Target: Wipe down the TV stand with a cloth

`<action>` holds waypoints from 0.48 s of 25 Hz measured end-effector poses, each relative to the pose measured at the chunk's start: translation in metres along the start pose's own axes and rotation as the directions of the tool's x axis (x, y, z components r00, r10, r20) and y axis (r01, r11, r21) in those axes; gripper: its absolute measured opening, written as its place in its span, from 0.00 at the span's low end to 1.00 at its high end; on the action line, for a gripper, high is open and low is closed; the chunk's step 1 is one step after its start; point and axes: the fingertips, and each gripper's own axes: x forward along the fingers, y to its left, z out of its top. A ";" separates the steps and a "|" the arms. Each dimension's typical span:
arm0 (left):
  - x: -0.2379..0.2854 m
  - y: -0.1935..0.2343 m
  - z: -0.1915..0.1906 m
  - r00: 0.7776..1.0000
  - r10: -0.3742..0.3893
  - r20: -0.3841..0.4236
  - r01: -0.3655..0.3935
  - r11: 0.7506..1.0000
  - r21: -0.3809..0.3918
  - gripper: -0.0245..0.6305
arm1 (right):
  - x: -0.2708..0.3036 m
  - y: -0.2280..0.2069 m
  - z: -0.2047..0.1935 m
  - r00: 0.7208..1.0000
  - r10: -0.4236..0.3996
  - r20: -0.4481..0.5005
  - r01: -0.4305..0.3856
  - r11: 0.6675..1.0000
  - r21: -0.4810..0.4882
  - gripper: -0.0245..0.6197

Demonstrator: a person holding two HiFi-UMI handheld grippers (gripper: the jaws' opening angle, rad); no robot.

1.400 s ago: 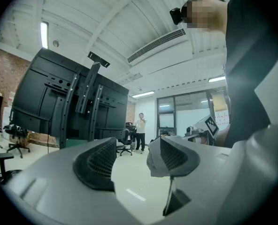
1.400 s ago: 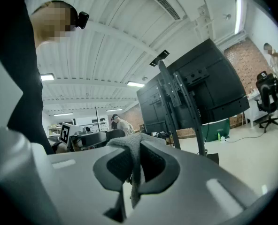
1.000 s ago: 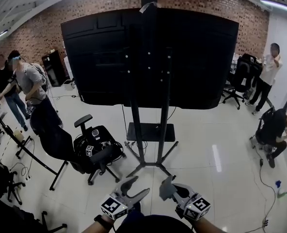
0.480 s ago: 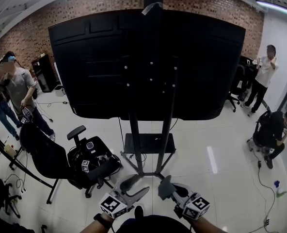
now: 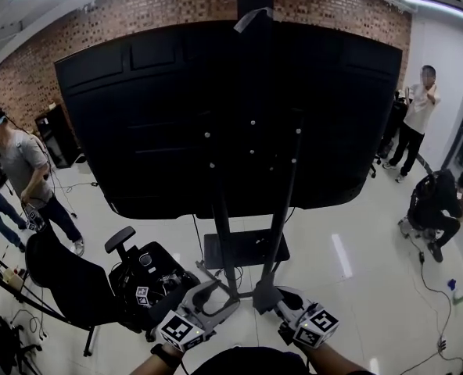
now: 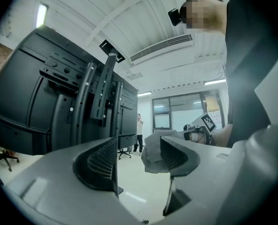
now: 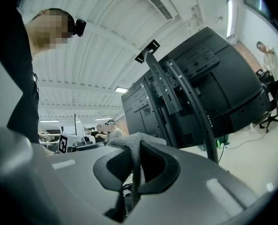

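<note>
The black back of the TV (image 5: 169,116) fills most of what you see ahead of you, with the brick wall (image 5: 83,30) behind its top edge. It hangs on the TV stand (image 5: 222,233), whose two dark uprights run down the middle of the panel to a flat base plate (image 5: 247,250) and splayed legs on the pale floor (image 5: 349,233). The whole stand is just in front of your grippers.

To the left of the base, near your left side, is a black office chair (image 5: 141,276) with dark gear piled on its seat. One person (image 5: 20,162) bends over at the far left edge of the floor, another (image 5: 415,119) stands by the right wall, and a third (image 5: 443,201) crouches low near that same side.

Your left gripper (image 5: 220,298) is held low at the bottom of the head view, pointing toward the stand's legs. Its jaws are spread wide with nothing pressed between them.

Your right gripper (image 5: 267,297) sits just beside it, jaws pressed together and pinching the grey cloth (image 7: 129,144), which bunches up over the top of the claw. From the left gripper view, the cloth hangs close by that gripper's inner jaw; whether it touches is hard to tell. The cloth is off the stand, in the air short of the uprights.
</note>
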 end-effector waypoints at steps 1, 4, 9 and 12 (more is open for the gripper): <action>0.003 0.003 0.001 1.000 -0.003 0.004 0.003 1.000 -0.001 0.52 | 0.002 -0.002 0.001 1.000 -0.002 -0.001 0.002 1.000 -0.004 0.05; 0.013 0.010 -0.003 1.000 -0.007 0.016 0.008 1.000 -0.016 0.52 | 0.005 -0.013 0.008 1.000 -0.005 0.010 0.005 1.000 -0.021 0.05; 0.030 0.019 0.004 1.000 0.004 0.022 -0.003 1.000 -0.002 0.52 | 0.014 -0.029 0.025 1.000 0.009 -0.002 -0.009 0.998 -0.066 0.05; 0.041 0.020 0.022 0.999 0.011 0.036 -0.012 1.000 0.022 0.52 | 0.020 -0.036 0.041 0.999 0.041 -0.007 -0.041 0.994 -0.105 0.05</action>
